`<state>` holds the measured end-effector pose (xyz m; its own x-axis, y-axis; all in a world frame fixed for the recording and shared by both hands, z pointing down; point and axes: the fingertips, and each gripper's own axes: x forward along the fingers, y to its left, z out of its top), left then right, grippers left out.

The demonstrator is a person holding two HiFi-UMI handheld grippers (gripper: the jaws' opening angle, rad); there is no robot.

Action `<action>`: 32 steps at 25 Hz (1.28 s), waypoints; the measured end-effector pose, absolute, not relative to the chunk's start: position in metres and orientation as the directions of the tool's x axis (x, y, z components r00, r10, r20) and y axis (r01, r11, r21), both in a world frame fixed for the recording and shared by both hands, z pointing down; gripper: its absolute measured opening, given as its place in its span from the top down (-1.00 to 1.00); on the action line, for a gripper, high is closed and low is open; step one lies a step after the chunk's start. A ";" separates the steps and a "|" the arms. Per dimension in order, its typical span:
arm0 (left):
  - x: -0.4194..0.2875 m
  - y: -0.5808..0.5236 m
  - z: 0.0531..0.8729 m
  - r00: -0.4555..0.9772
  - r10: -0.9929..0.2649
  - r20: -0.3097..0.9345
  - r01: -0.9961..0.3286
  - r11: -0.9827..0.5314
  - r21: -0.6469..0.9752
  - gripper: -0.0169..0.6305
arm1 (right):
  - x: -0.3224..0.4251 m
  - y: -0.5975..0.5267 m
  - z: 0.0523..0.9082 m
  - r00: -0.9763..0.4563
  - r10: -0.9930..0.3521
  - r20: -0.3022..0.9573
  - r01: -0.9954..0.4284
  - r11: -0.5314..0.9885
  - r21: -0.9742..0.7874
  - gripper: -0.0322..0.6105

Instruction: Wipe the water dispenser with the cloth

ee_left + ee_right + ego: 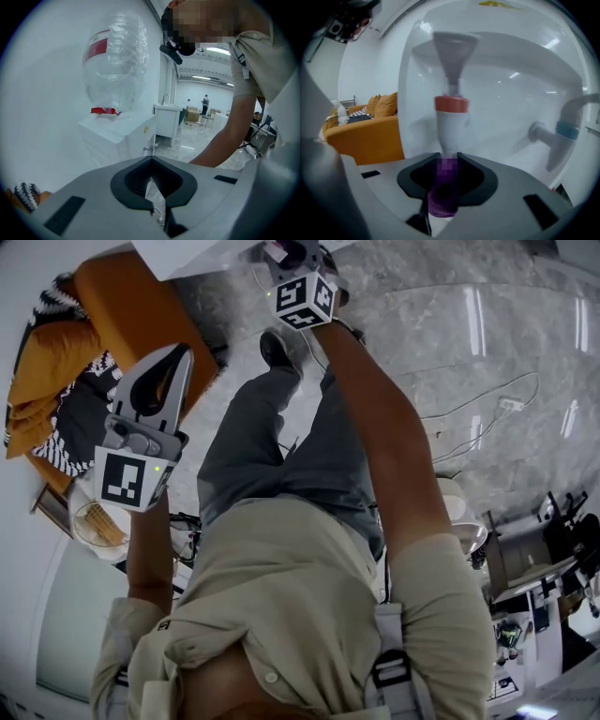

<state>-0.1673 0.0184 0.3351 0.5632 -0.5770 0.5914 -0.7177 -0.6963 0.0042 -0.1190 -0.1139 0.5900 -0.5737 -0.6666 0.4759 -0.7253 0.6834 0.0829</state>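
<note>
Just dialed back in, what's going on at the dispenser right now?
A person works two hand-held tools. The right tool is shut on a purple cloth, held up close to the white front of the water dispenser, near its blue-banded tap. The left tool is off to the side, away from the dispenser, jaws together with nothing in them.

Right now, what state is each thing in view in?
left gripper: shut, empty.
right gripper: shut on the purple cloth.
purple cloth: bunched between the jaws.
water bottle: inverted on the water dispenser.
water dispenser: upright by the wall.
blue tap: no water running.
</note>
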 end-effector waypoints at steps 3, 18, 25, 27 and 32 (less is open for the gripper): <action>-0.164 0.016 0.335 0.565 -0.570 0.597 -0.709 -0.705 -0.001 0.90 | -0.137 -0.105 0.589 -0.625 -0.621 0.473 -0.670 0.738 0.083 0.52; -0.128 -0.011 0.340 0.580 -0.596 0.555 -0.730 -0.683 0.030 0.90 | -0.053 -0.137 0.629 -0.542 -0.638 0.548 -0.685 0.712 0.151 0.53; -0.122 -0.018 0.328 0.590 -0.605 0.535 -0.734 -0.677 0.044 0.90 | 0.001 -0.170 0.623 -0.416 -0.711 0.567 -0.833 0.548 0.075 0.53; -0.120 -0.019 0.330 0.587 -0.598 0.546 -0.731 -0.681 0.040 0.90 | -0.003 -0.170 0.622 -0.436 -0.703 0.562 -0.834 0.551 0.043 0.52; -0.115 -0.024 0.332 0.584 -0.597 0.550 -0.729 -0.684 0.031 0.90 | -0.032 -0.151 0.622 -0.550 -0.630 0.548 -0.746 0.665 0.016 0.52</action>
